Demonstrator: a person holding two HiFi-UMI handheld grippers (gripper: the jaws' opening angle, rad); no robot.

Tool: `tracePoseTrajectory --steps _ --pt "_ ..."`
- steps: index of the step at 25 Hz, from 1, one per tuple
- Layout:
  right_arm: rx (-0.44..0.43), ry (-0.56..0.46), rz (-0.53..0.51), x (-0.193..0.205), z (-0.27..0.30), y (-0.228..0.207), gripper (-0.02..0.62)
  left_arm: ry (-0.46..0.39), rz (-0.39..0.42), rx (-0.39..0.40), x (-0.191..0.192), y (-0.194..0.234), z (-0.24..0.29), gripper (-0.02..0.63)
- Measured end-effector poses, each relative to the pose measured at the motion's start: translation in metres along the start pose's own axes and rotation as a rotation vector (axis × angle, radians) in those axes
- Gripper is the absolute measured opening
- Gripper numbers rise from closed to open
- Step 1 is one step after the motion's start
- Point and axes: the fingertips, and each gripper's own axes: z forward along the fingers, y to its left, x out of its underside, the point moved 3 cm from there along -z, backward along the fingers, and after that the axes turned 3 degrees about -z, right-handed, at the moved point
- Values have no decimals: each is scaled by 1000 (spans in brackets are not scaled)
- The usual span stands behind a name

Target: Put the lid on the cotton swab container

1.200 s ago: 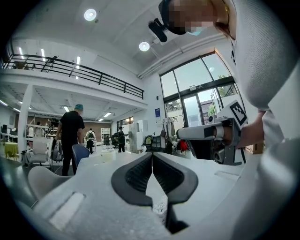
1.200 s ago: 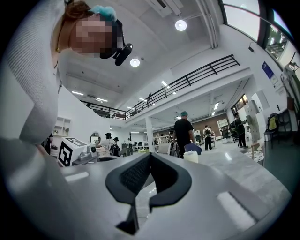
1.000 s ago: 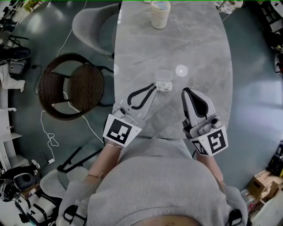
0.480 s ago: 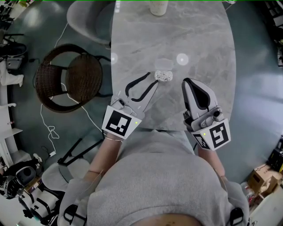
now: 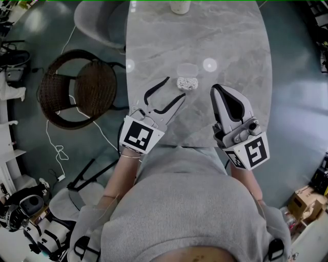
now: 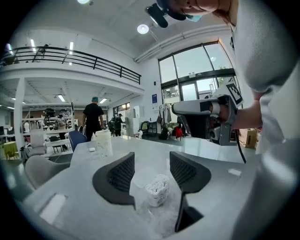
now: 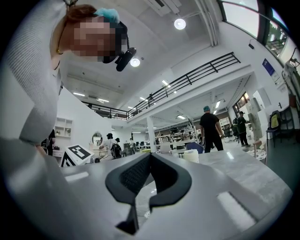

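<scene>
While its lid (image 5: 187, 68) lies off, the cotton swab container (image 5: 187, 83) stands upright on the grey marble table (image 5: 236, 41) — a small clear tub, open top, packed with white swab heads. The lid is clear, a rounded rectangle, flat on the tabletop just beyond the tub on the far side. From overhead I read a thin gap between the 2.

Left gripper (image 5: 176, 87): jaws apart, have just been opening. The tub sits just ahead of the tips, in line with the gap in the left gripper view; pads not touching it. Right gripper (image 5: 215, 92): jaws together, nothing between them, hovering near the tub on its right.

Room: the tub is about mid-width of the table, well away from both long edges. The near edge is by the person's torso, behind both grippers. Beyond the lid, open tabletop runs up to 1 pale cup (image 5: 179, 6) at the far end. Off the left edge — 1 wicker chair (image 5: 82, 94) and 1 grey shell chair (image 5: 100, 23), the grey one close against the table's side.
</scene>
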Motion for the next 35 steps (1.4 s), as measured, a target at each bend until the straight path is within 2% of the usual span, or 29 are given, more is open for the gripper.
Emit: tracePoseTrajectory --steps 9,18,35 --pt "9 -2 -10 -1 1 -3 2 17 5 7 18 4 10 241" --pt "15 4 -19 -4 5 -3 2 75 40 37 39 7 20 256" --pt "34 23 -31 -5 12 -9 2 176 36 97 76 10 39 279"
